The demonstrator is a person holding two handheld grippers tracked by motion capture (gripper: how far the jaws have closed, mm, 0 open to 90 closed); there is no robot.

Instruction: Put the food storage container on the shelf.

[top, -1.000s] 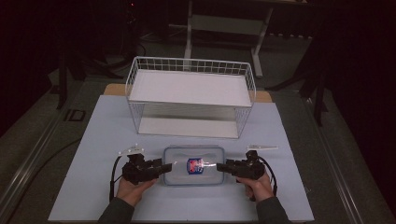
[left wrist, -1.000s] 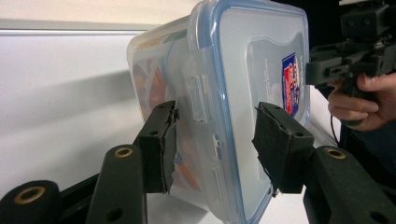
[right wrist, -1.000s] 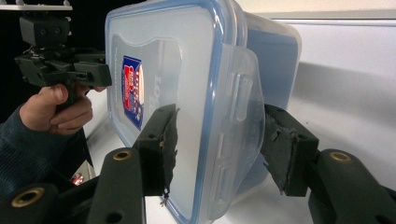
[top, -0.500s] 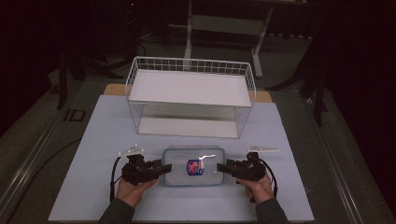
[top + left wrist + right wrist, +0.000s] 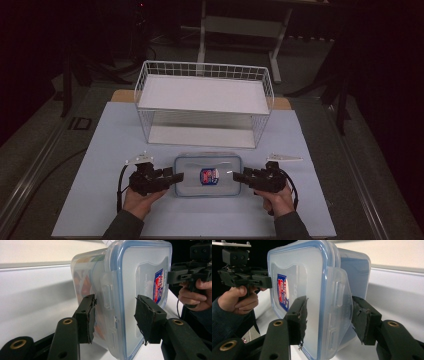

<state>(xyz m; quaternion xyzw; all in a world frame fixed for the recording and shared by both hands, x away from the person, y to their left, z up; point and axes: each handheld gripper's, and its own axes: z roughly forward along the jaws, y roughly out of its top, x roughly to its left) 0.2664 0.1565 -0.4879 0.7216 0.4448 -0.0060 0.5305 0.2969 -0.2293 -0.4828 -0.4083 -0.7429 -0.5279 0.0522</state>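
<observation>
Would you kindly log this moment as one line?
left claw: open, straddling clear blue-rimmed plastic box end latch | right claw: open, straddling opposite latch | box on table

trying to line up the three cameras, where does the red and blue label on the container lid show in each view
High view: the label sits at the middle of the container lid, low centre, between the two grippers.
Left gripper view: the label is at right of centre, past the right-hand jaw.
Right gripper view: the label is at left of centre, above the left-hand jaw.
Shared landmark: the lid's blue rim.
</observation>
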